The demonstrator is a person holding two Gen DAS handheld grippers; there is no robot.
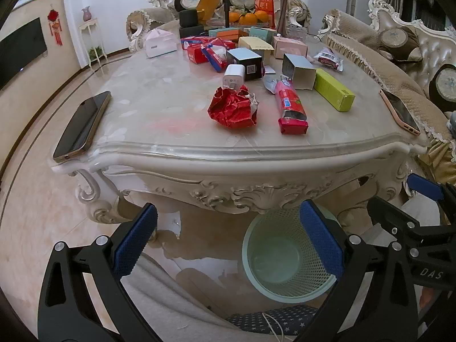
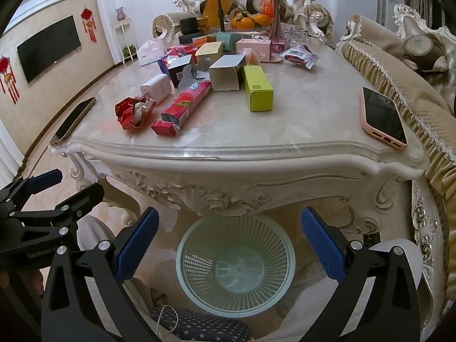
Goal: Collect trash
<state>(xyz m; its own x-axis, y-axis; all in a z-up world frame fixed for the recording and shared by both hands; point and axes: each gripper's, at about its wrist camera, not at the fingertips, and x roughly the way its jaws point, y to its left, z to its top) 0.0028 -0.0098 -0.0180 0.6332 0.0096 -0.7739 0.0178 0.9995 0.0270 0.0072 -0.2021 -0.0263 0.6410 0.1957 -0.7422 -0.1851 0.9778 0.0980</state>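
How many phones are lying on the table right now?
2. A dark phone at the table's near left corner, and a pink-cased phone at the near right corner. Boxes farther back might hide others.

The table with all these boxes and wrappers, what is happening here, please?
A person holds a gripper in each hand, in front of the table. The left gripper and the right gripper are both open and hold nothing. Trash lies on the table: a crumpled red wrapper, a red snack pack, a green box and more. The green basket stands on the floor below, with nothing in it. A phone lies at each near corner.
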